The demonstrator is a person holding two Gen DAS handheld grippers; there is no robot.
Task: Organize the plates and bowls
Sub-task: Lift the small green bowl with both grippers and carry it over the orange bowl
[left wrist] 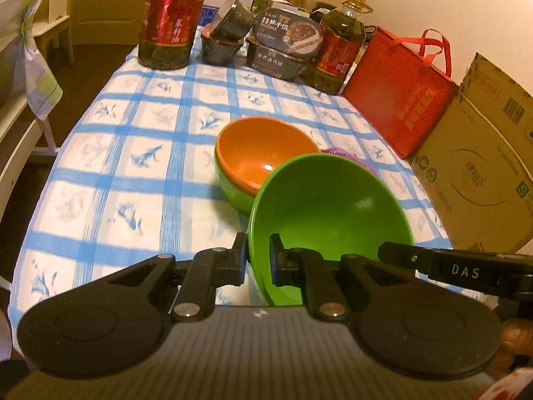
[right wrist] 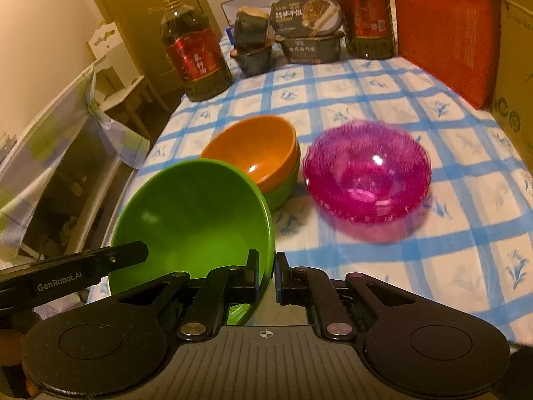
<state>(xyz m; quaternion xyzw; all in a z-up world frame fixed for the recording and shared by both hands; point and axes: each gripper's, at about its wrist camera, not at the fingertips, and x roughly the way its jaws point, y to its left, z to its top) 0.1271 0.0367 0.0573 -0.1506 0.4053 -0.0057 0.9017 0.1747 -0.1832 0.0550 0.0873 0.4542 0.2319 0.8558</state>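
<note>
A large green bowl [left wrist: 329, 213] hangs tilted above the near end of the table. My left gripper [left wrist: 258, 250] is shut on its left rim. My right gripper [right wrist: 266, 266] is shut on the opposite rim of the same green bowl [right wrist: 193, 213]. Behind it an orange bowl [left wrist: 263, 150] is nested in another green bowl [left wrist: 233, 190] on the checked tablecloth; the orange bowl [right wrist: 256, 146] also shows in the right wrist view. A clear magenta bowl [right wrist: 366, 173] stands upright to the right of that stack, mostly hidden in the left wrist view.
At the far end stand two big oil bottles [left wrist: 170, 16] [right wrist: 363, 10] and stacked dark food tubs [left wrist: 283, 43]. A red bag [left wrist: 399, 86] and a cardboard box [left wrist: 479, 166] line the right side. A chair with a cloth [right wrist: 66, 153] stands left of the table.
</note>
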